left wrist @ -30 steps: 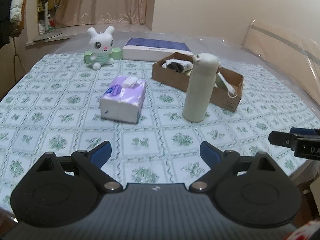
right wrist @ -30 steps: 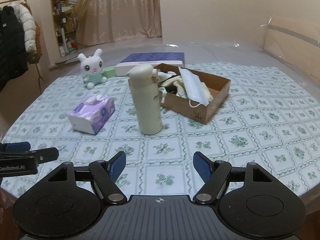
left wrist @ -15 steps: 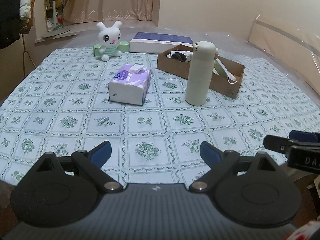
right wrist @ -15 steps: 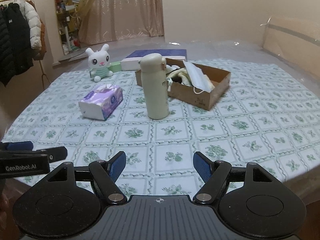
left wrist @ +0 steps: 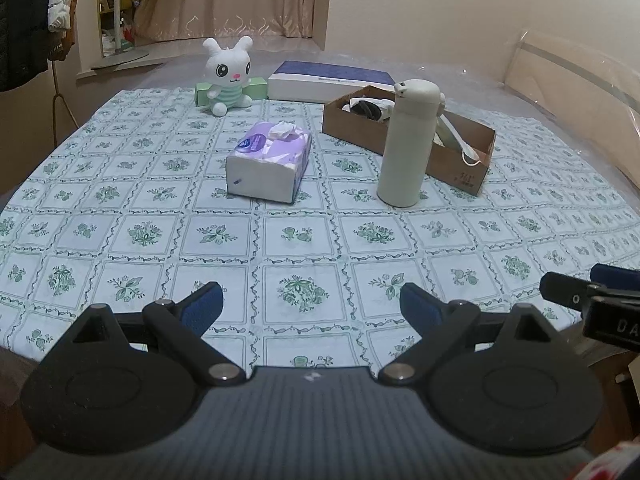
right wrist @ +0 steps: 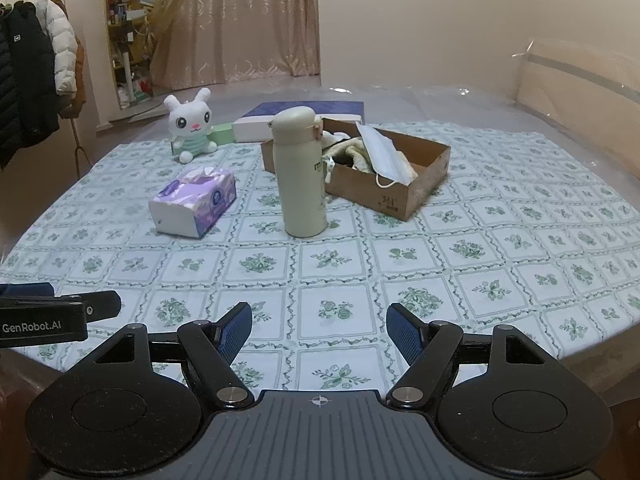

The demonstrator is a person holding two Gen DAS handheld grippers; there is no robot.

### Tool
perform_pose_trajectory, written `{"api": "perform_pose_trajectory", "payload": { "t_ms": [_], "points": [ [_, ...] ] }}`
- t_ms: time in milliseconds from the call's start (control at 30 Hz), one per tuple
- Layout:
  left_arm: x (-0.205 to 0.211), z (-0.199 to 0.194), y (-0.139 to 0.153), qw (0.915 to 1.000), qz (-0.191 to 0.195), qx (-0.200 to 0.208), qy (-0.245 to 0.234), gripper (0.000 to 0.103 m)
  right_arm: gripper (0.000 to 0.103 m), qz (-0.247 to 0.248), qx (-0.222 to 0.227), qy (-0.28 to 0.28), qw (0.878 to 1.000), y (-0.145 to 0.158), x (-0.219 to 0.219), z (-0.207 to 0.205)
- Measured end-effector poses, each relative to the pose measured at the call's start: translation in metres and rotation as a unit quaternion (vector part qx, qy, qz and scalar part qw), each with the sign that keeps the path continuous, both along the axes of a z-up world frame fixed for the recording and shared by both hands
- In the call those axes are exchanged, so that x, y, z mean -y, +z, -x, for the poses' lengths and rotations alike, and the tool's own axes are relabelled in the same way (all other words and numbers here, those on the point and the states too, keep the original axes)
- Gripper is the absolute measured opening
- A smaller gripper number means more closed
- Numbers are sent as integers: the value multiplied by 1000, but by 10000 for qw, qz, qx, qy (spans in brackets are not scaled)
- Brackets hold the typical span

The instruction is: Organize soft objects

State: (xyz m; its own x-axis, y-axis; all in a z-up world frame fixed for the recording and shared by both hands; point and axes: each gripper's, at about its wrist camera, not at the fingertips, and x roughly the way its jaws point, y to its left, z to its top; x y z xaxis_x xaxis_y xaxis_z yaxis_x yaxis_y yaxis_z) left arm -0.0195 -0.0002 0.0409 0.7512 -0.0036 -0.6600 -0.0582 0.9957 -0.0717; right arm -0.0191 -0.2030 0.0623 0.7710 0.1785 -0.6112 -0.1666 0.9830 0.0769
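Note:
A white plush rabbit (left wrist: 228, 76) (right wrist: 191, 128) sits at the far left of the table. A purple tissue pack (left wrist: 269, 167) (right wrist: 194, 201) lies mid-table. A cardboard box (left wrist: 460, 160) (right wrist: 416, 190) holds a face mask (right wrist: 382, 155) and soft cloth items. My left gripper (left wrist: 310, 306) is open and empty over the table's near edge. My right gripper (right wrist: 320, 332) is open and empty beside it, also at the near edge.
A cream thermos bottle (left wrist: 406, 144) (right wrist: 300, 172) stands upright in front of the box. A flat blue-and-white box (left wrist: 330, 82) and a small green box (left wrist: 256, 87) lie at the back. The table (left wrist: 120, 220) has a floral cloth. Coats (right wrist: 36, 80) hang at left.
Both grippers have pulled back toward the near edge of the table, so the objects look farther away. Both stay open and empty.

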Motion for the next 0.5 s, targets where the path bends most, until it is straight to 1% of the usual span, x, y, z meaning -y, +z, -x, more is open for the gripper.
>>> {"api": "perform_pose_trajectory", "payload": {
  "t_ms": [500],
  "points": [
    [3, 0, -4, 9999, 30, -61, -94, 94, 74, -30, -31, -24, 10000, -1, -3, 0]
  ]
}}
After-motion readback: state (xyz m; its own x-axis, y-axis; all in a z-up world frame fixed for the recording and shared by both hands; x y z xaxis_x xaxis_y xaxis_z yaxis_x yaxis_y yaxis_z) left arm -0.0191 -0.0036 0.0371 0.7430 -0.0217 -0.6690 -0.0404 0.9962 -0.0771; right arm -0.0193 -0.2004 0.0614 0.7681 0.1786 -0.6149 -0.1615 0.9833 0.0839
